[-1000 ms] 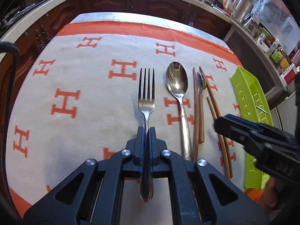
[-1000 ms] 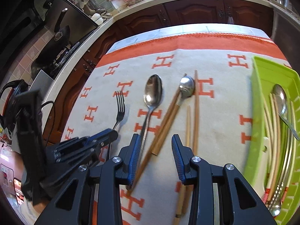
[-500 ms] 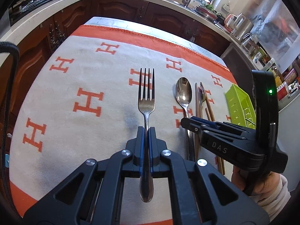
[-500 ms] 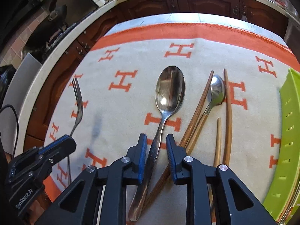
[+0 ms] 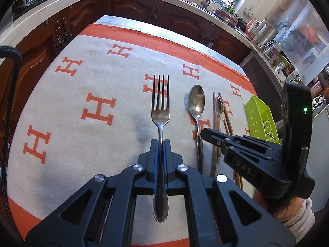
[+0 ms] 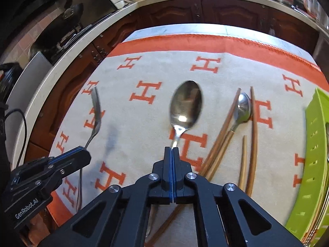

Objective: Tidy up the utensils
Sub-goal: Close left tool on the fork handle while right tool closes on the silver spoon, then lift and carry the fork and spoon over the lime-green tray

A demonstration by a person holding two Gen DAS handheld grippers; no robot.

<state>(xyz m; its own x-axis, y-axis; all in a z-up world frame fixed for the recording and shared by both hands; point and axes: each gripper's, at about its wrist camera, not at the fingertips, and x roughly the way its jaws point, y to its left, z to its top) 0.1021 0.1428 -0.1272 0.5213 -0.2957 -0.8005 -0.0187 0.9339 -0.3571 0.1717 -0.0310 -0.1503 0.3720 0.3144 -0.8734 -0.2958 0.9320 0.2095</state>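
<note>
Left gripper: clamping the fork handle, frame centre.
Right gripper: jaws just closing, now gripping the large spoon handle.
Green tray: sitting at right edge.

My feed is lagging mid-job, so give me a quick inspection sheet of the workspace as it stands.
Surface: cream cloth with orange H pattern and orange border.
Job's things: fork; large spoon; small spoon among wooden chopsticks; green tray at the right edge.
Clutter: nothing seen on the cloth.
Grippers: left gripper jaws shut on the fork handle; right gripper jaws have just been closing, now shut on the large spoon's handle.
Cables: black cable at the left edge.
Surroundings: dark wood cabinets, countertop with kitchenware.
</note>
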